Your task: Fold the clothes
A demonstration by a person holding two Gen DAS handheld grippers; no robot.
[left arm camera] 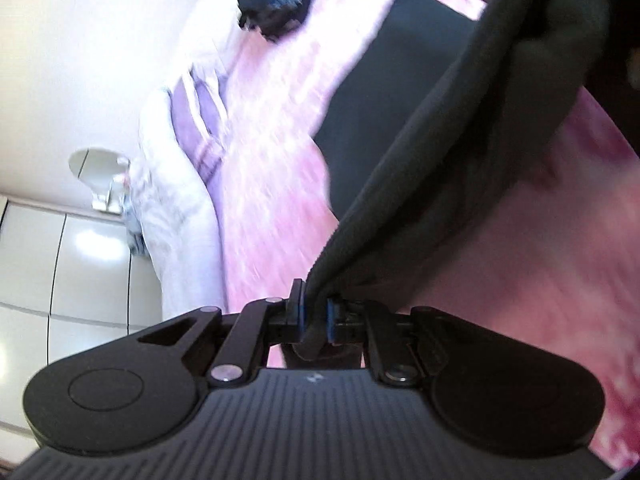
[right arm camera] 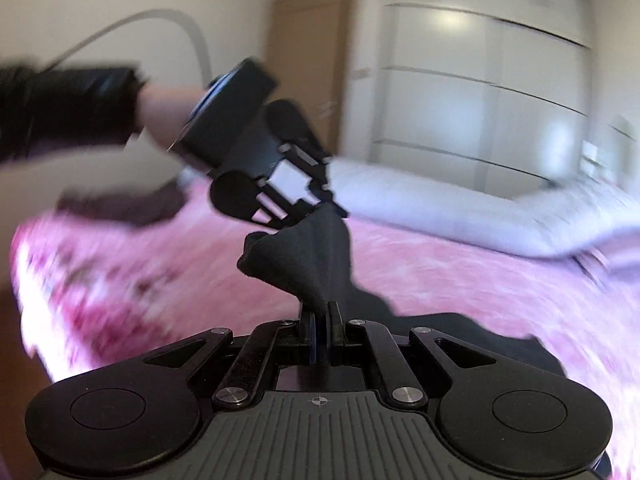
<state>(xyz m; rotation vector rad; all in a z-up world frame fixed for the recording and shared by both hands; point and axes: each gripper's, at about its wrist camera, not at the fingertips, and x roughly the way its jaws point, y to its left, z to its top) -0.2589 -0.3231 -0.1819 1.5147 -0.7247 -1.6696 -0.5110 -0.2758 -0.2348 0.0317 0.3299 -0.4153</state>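
Left claw [left arm camera: 314, 316] clamps black garment [left arm camera: 460, 120] | right claw [right arm camera: 319, 334] clamps same | no legible writing

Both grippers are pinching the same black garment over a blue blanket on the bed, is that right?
Not quite. The blanket is pink, not blue, as the right wrist view shows. The rest holds: the left gripper and the right gripper both pinch the black garment over the bed.

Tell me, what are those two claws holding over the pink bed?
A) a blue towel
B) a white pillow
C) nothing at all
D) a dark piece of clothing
D: the left claw and right claw are each shut on the dark garment, which hangs above the pink blanket.
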